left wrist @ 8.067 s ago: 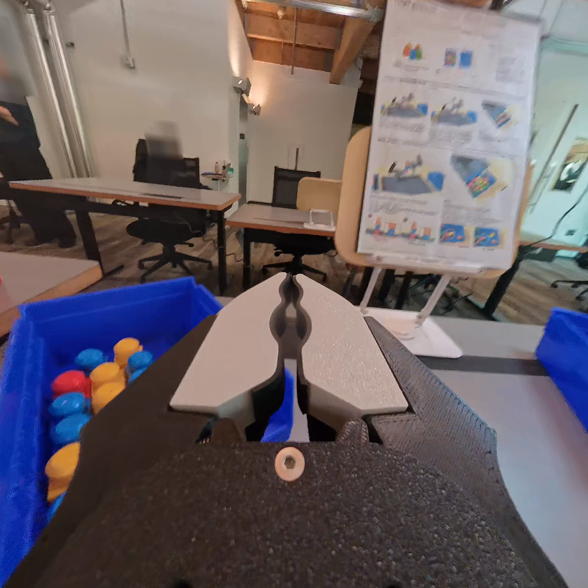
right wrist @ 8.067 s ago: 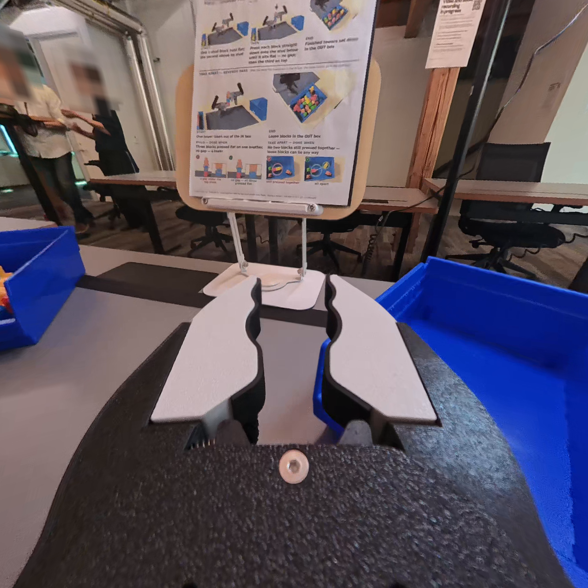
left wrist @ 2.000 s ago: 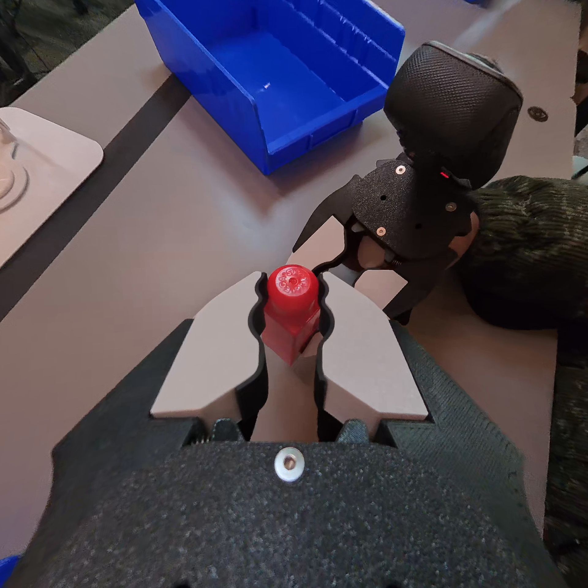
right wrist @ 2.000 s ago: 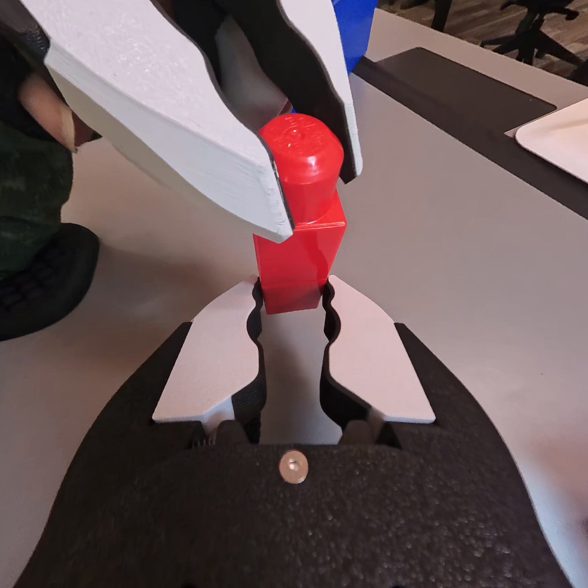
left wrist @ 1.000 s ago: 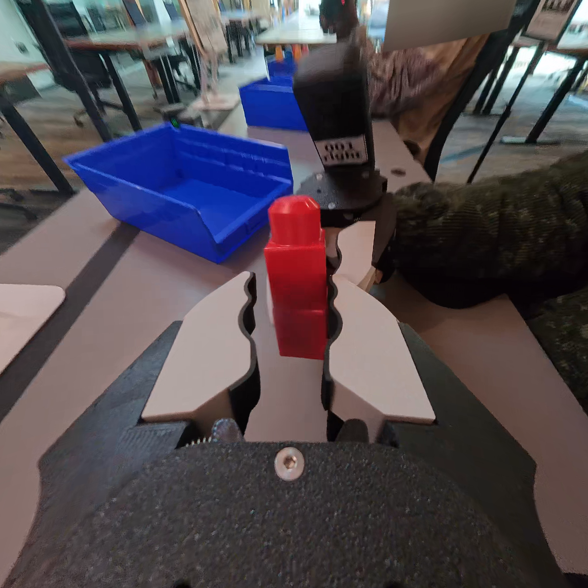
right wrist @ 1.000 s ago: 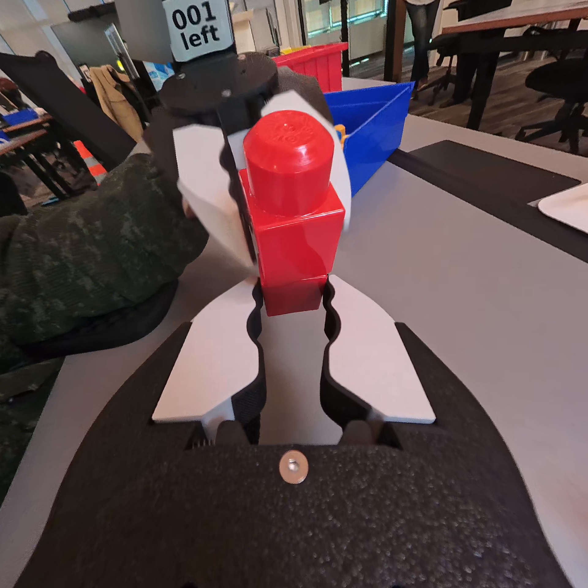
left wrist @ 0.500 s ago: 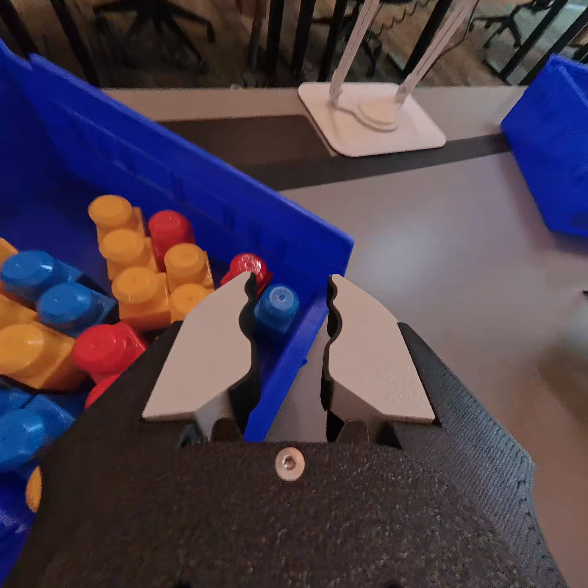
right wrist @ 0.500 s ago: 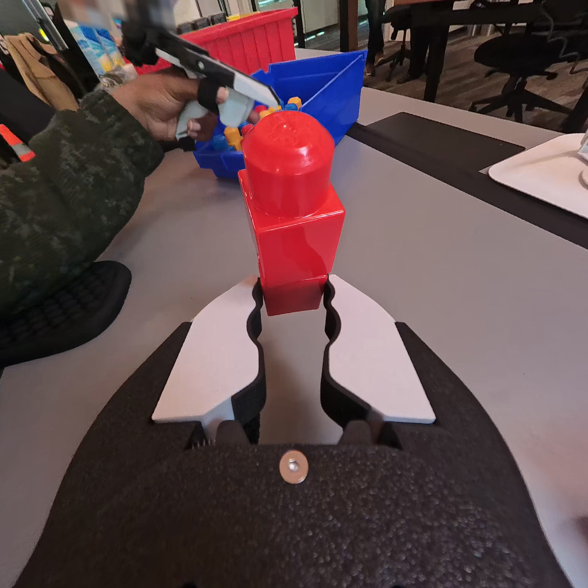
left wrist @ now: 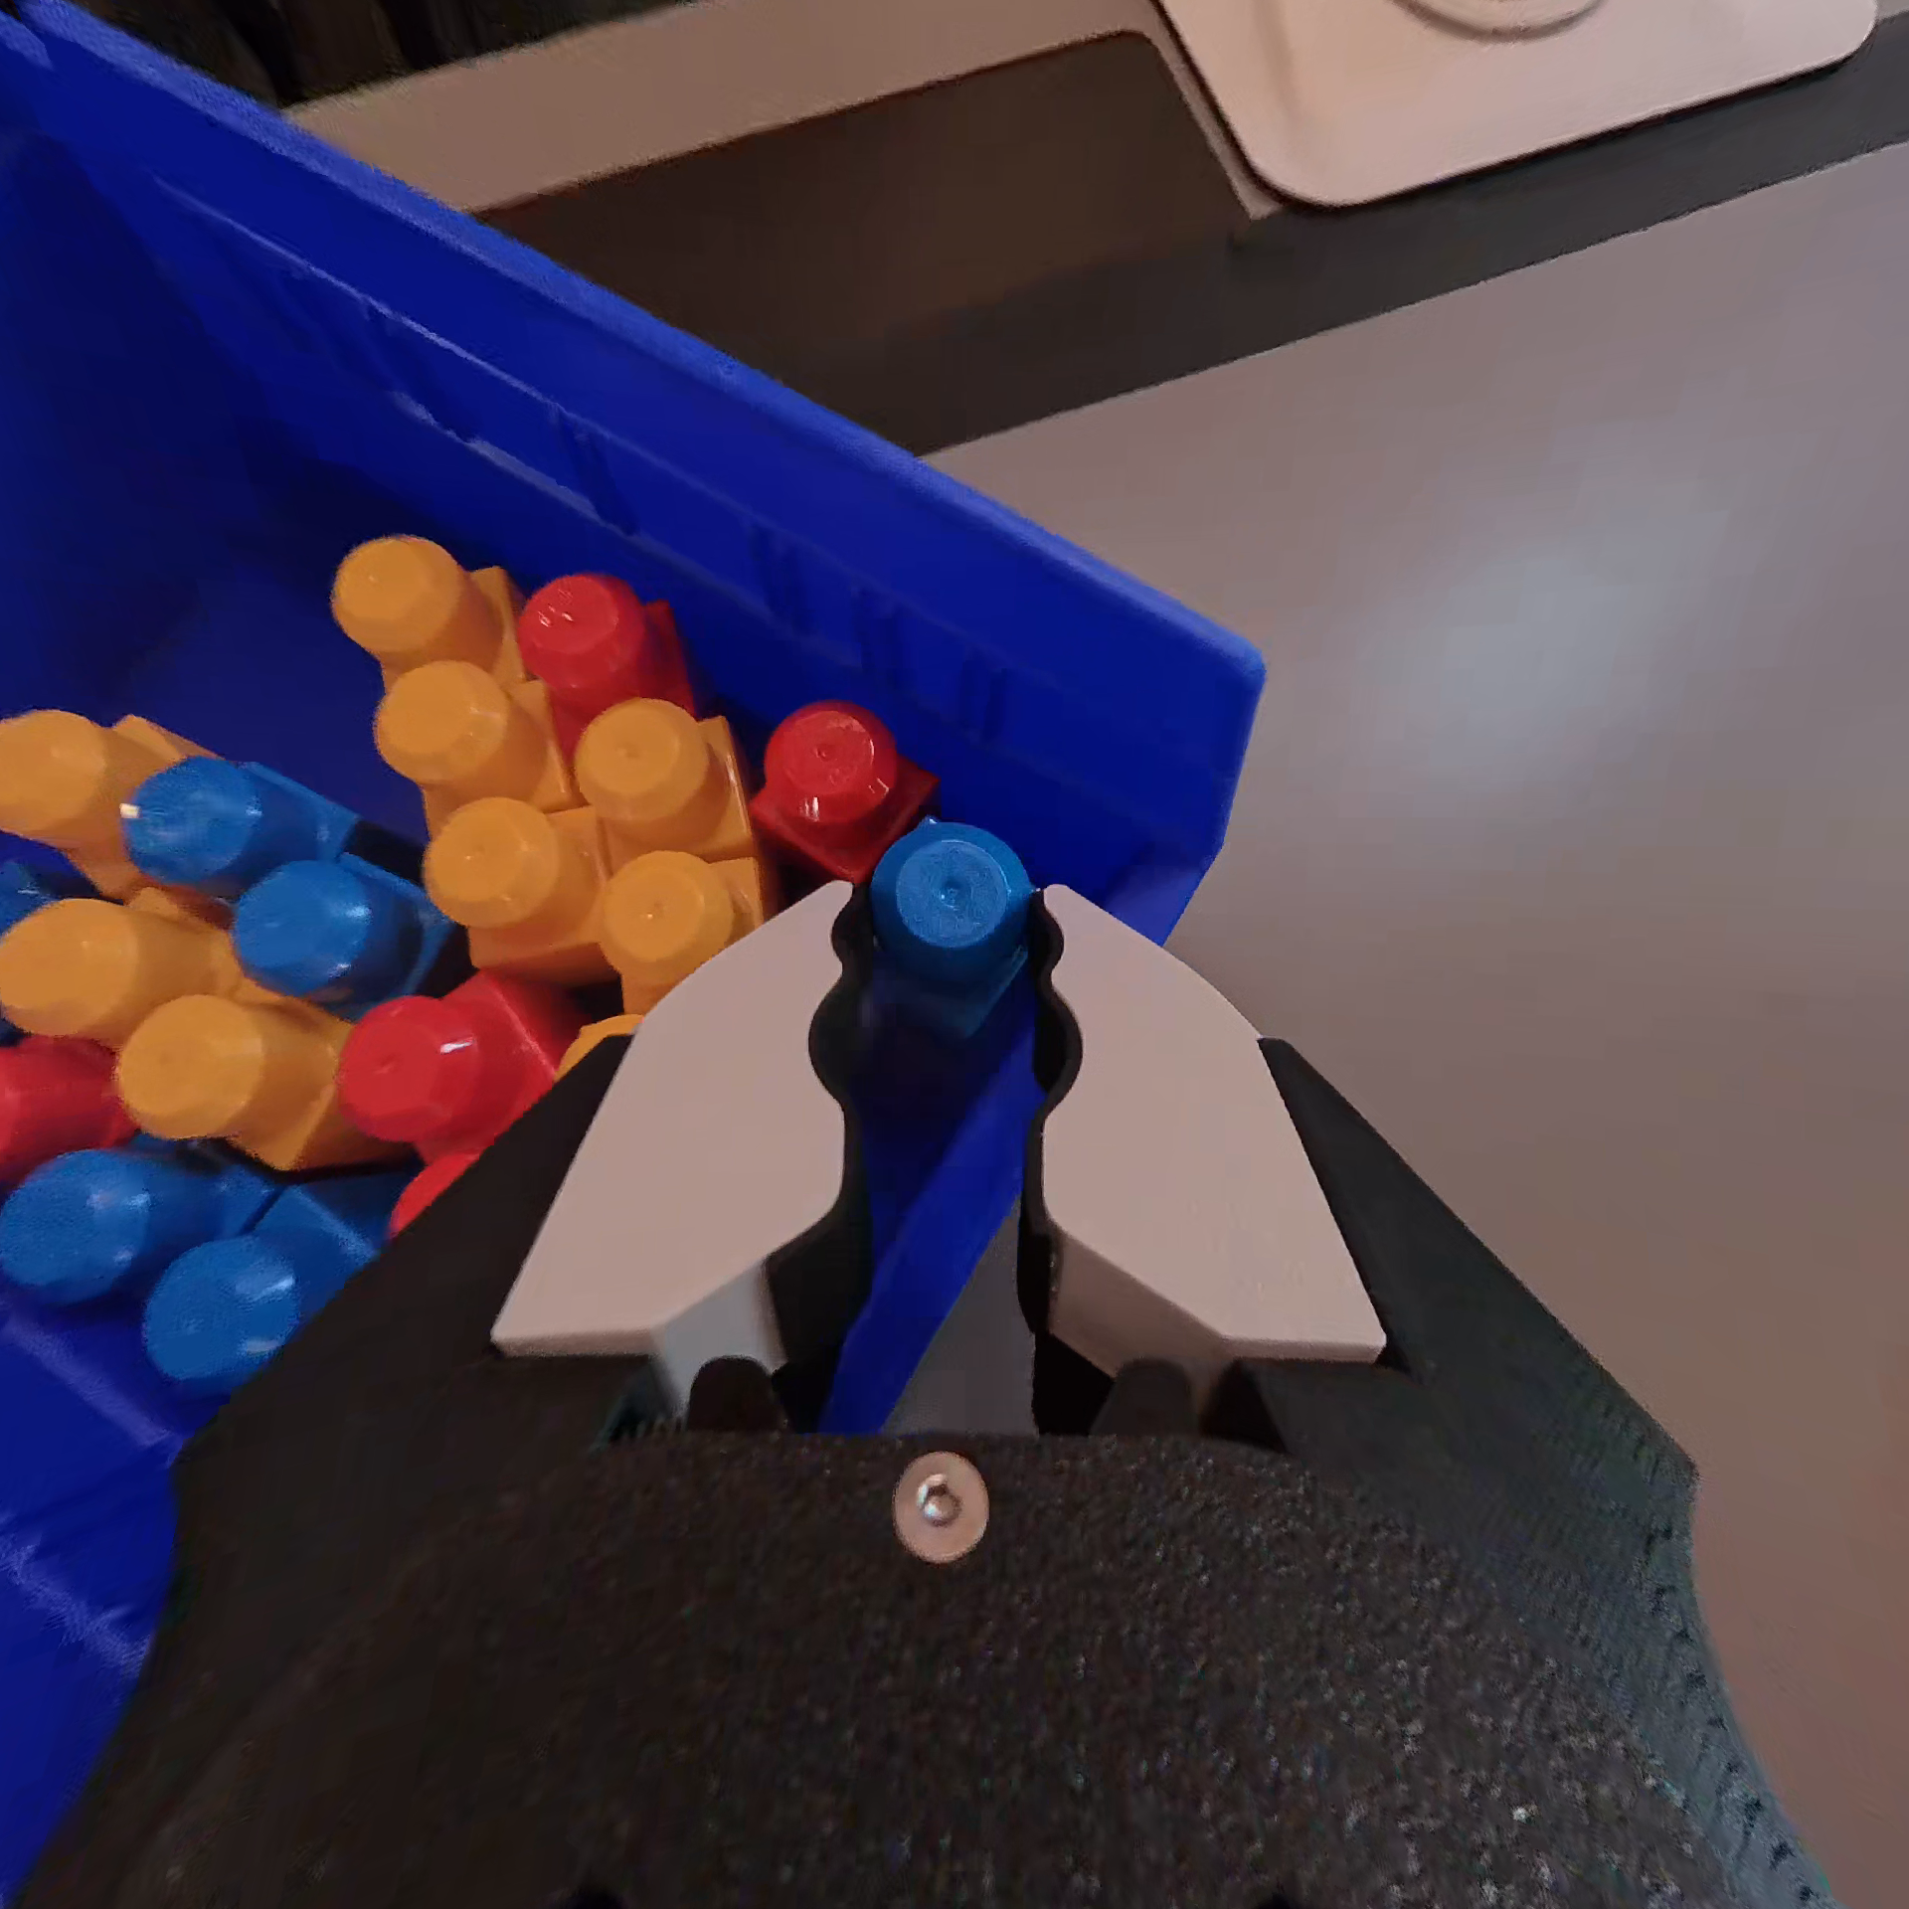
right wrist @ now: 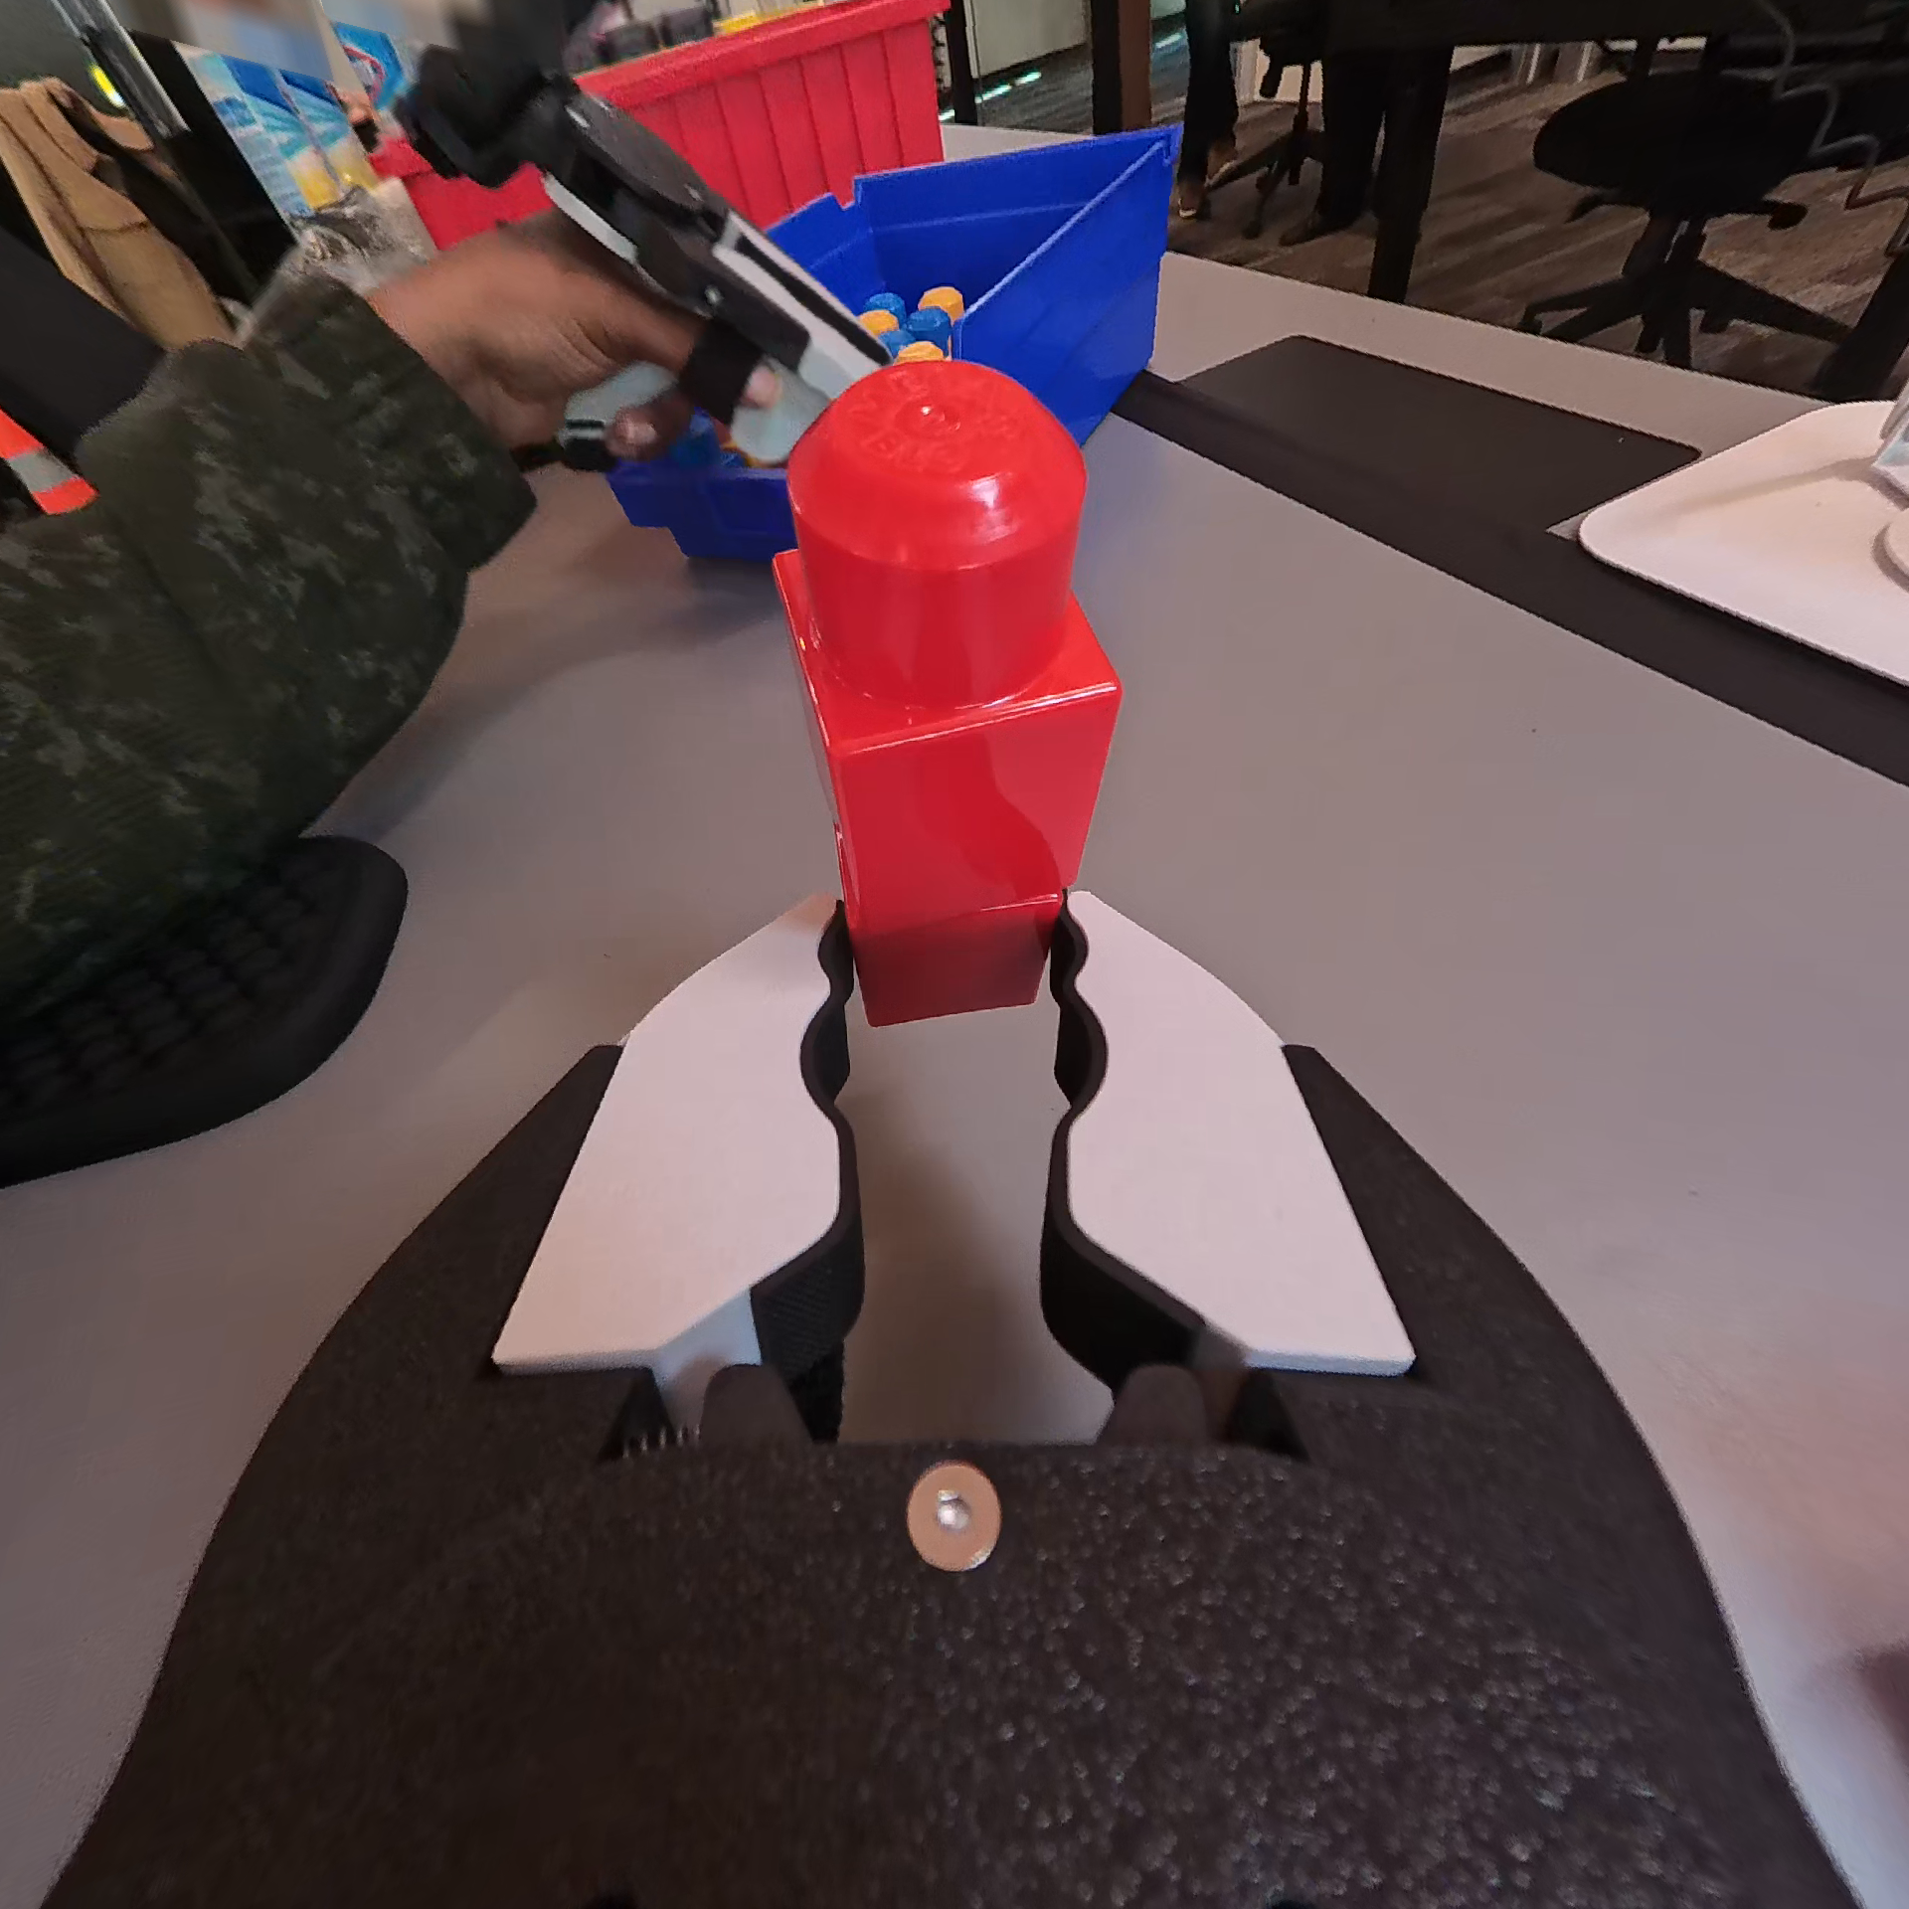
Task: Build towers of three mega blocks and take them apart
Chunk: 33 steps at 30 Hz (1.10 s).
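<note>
The grey surface (right wrist: 1446, 826) carries a dark strip (right wrist: 1426, 434) along its far side. A white stand base (right wrist: 1756, 548) rests on the surface just beyond the strip. A red bin (right wrist: 775, 103) stands at the far left end of the surface. Office chairs (right wrist: 1673, 134) stand on the floor beyond the surface. A black padded rest (right wrist: 186, 992) lies on the surface at its near left.

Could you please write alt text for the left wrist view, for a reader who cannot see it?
The left hand-held gripper closes its fingertips around the stud of a blue block in the corner of a blue bin. The bin holds a jumble of orange, red and blue blocks and sits on a grey table.
</note>
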Tool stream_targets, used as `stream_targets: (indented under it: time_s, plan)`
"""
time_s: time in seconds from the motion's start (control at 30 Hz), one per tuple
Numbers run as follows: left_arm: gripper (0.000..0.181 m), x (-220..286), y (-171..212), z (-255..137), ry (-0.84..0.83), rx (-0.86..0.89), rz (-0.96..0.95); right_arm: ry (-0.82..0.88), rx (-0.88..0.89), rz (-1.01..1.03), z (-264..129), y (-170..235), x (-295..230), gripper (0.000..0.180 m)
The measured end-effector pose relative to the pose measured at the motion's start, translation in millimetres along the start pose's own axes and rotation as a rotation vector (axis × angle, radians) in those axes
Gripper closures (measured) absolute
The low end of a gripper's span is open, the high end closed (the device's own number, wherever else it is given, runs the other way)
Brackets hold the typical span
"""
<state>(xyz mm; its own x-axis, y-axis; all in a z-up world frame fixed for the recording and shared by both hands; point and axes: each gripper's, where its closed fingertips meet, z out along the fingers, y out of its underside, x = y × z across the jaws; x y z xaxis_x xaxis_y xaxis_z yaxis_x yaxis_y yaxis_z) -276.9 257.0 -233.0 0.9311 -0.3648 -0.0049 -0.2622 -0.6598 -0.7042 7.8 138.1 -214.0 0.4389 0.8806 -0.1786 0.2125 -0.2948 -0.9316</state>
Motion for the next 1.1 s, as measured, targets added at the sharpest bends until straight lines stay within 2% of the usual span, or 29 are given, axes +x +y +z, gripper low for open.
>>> stream_targets:
  time_s: [0.1,0.2,0.3,0.4,0.5,0.7,0.9,1.1]
  plan:
    - [0.151,1,-28,-39,-0.082,0.089,0.047,0.011,-0.004,-0.007,-1,0,2,0.143]
    - [0.152,32,-66,-86,-0.041,0.26,0.115,0.03,-0.026,-0.029,0,4,4,0.143]
    - [0.152,85,-90,-119,0.139,0.39,0.183,0.042,-0.051,-0.061,2,7,3,0.143]
    - [0.152,145,-95,-137,0.404,0.432,0.243,0.05,-0.069,-0.099,3,9,1,0.143]
    - [0.152,189,-87,-137,0.612,0.384,0.288,0.049,-0.109,-0.159,6,15,-3,0.143]
    - [0.152,245,-71,-120,0.75,0.265,0.396,0.098,-0.216,-0.303,14,30,-5,0.143]
    - [0.152,278,-49,-98,0.725,0.167,0.571,0.11,-0.247,-0.328,14,34,-4,0.143]
    - [0.152,294,-42,-87,0.742,0.128,0.593,0.1,-0.246,-0.313,14,35,-5,0.143]
